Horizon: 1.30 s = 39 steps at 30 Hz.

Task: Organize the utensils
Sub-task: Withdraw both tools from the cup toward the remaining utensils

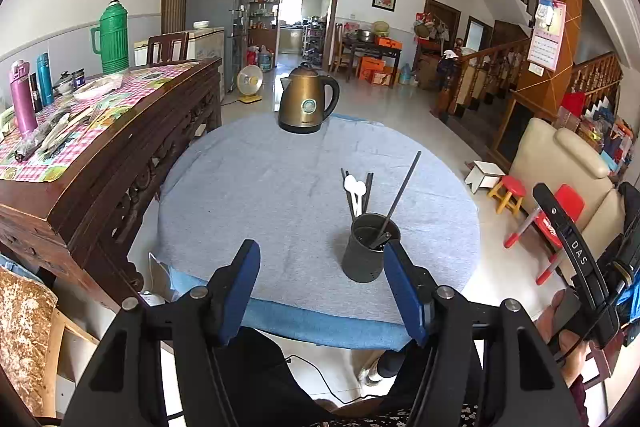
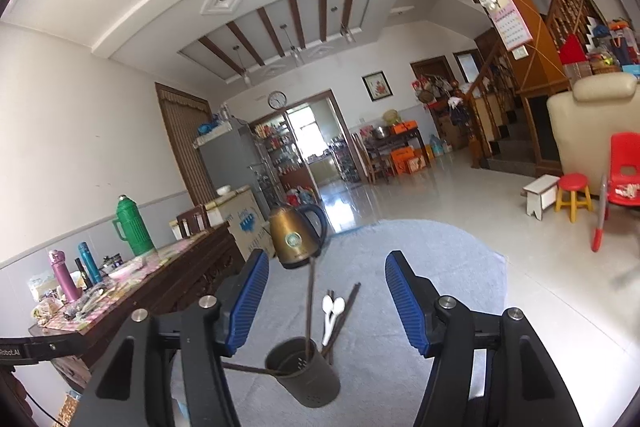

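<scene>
We see the dark cylindrical metal utensil holder (image 2: 303,371) on the round blue-clothed table (image 1: 260,187), directly below our right gripper (image 2: 324,301), whose jaws are spread and empty. A dark chopstick (image 2: 310,303) rises upright between them. Our left gripper (image 1: 320,287), also spread, sits just left of the holder.

right claw (image 2: 326,301) open, empty | dark holder (image 2: 303,371) below | chopsticks (image 2: 309,303) inside | spoons (image 2: 331,311) behind

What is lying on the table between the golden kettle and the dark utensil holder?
Only bare grey cloth between kettle and utensil holder; the left wrist view shows it best.
</scene>
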{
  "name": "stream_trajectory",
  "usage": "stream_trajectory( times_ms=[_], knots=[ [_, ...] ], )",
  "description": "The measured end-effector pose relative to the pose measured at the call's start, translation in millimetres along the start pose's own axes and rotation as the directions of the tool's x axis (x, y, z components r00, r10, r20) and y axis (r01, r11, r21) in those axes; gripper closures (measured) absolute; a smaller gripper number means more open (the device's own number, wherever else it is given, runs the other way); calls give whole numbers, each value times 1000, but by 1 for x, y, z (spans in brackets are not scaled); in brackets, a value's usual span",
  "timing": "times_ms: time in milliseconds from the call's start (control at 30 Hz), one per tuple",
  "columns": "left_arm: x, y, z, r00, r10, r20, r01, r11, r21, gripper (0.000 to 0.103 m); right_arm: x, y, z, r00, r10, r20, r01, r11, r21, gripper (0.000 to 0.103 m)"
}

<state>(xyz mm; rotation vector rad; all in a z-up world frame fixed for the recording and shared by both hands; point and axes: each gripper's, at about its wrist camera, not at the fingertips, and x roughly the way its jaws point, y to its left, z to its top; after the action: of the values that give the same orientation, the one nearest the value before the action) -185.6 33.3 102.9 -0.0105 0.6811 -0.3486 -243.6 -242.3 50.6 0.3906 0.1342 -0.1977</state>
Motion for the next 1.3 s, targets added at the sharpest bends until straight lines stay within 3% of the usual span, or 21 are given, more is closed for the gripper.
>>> stream_trajectory(
  times_ms=[267, 467, 567, 667, 800, 967, 1033, 1167, 1233, 1300],
  knots=[
    [-4, -3, 1, 999, 6, 38, -6, 1000, 4, 37, -10, -15, 4, 999, -40, 18, 40, 999, 9, 39],
    [-30, -11, 15, 990, 12, 141, -24, 996, 88, 37, -25, -21, 16, 995, -71, 66, 70, 997, 19, 39],
    [-65, -13, 30, 971, -7, 240, -24, 991, 128, 36, -44, -24, 32, 989, -75, 130, 71, 997, 32, 39],
    [-101, -15, 41, 942, -27, 335, -27, 987, 157, 29, -72, -29, 50, 971, -84, 224, 73, 996, 54, 37],
    [-144, -20, 51, 897, -71, 436, -13, 982, 187, 23, -113, -38, 77, 932, -77, 355, 42, 994, 105, 34],
    [-180, -27, 52, 860, -146, 490, 50, 978, 205, 20, -157, -42, 101, 871, -43, 490, -31, 989, 141, 30],
    [-190, -32, 51, 844, -154, 513, 50, 976, 211, 16, -168, -41, 107, 856, -30, 517, -52, 988, 143, 27],
    [-192, -43, 46, 827, -147, 542, 33, 976, 214, 10, -171, -36, 110, 846, -7, 533, -75, 988, 132, 25],
    [-181, -48, 46, 826, -141, 546, 19, 975, 223, 7, -160, -34, 108, 860, 5, 511, -83, 988, 129, 24],
    [-165, -53, 49, 829, -120, 546, -10, 973, 230, 7, -137, -34, 109, 893, 23, 450, -87, 989, 121, 24]
  ],
)
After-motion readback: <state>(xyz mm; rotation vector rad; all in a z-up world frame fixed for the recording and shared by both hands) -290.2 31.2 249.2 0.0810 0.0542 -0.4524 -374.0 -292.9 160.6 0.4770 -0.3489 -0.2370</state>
